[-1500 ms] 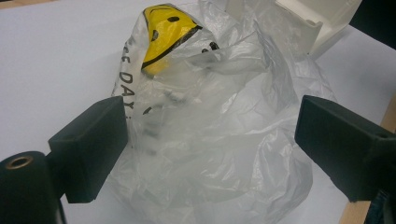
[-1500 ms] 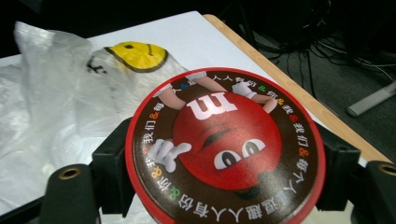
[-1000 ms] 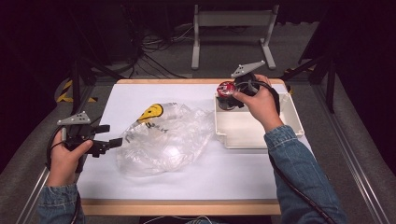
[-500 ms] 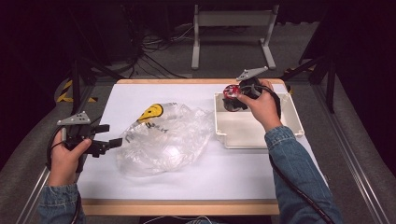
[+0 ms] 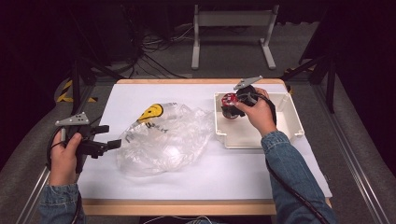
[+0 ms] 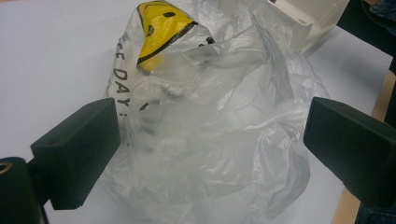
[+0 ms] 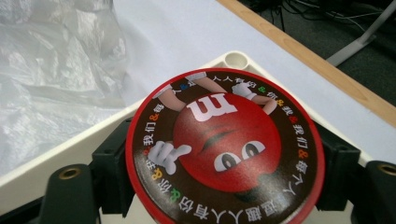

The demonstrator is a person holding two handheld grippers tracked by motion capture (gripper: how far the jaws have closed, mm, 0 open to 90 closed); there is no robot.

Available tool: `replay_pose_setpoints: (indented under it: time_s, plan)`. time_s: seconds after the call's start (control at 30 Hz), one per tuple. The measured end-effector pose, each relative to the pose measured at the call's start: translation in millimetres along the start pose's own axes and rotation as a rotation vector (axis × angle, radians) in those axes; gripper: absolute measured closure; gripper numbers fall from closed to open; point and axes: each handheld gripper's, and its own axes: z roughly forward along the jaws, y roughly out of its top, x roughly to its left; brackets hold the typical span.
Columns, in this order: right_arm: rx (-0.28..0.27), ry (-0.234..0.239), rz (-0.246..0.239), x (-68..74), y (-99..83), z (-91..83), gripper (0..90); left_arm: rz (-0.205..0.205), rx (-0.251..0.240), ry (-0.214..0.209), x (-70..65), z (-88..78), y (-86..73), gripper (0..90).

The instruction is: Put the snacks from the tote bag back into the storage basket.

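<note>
Table [image 5: 187, 186] with a white top and wooden edge spreads across the middle of the high view. On it, centre-left, lies the crumpled clear plastic bag [image 5: 163, 137] with a yellow smiley face print, and to its right, touching the bag's edge, the white rectangular plastic tray [image 5: 289, 128]. The right gripper [image 5: 231, 108], at the tray's upper left corner, is clamped on the round red tin [image 5: 229, 100] with the cartoon candy face; in the right gripper view the tin [image 7: 224, 149] sits squeezed between both black jaws, over the tray. At lower left, the left gripper [image 5: 112, 137] has just been opening; its jaws stand wide either side of the bag [image 6: 210, 130], released, not pressing.
</note>
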Motion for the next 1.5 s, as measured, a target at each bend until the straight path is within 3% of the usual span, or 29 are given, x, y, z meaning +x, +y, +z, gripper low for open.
replay_pose_setpoints:
  time_s: [0.5, 1.5]
  plan:
    - [0.034, 0.029, 0.024, 3.5, -18.8, 24.4, 24.8, 0.009, 0.011, -0.013, 1.4, 1.7, -1.5, 4.7]
    - [0.013, 0.077, -0.01, 9.1, -27.2, 30.2, 24.7, 0.0, 0.016, -0.03, 2.8, 2.4, -3.0, 4.6]
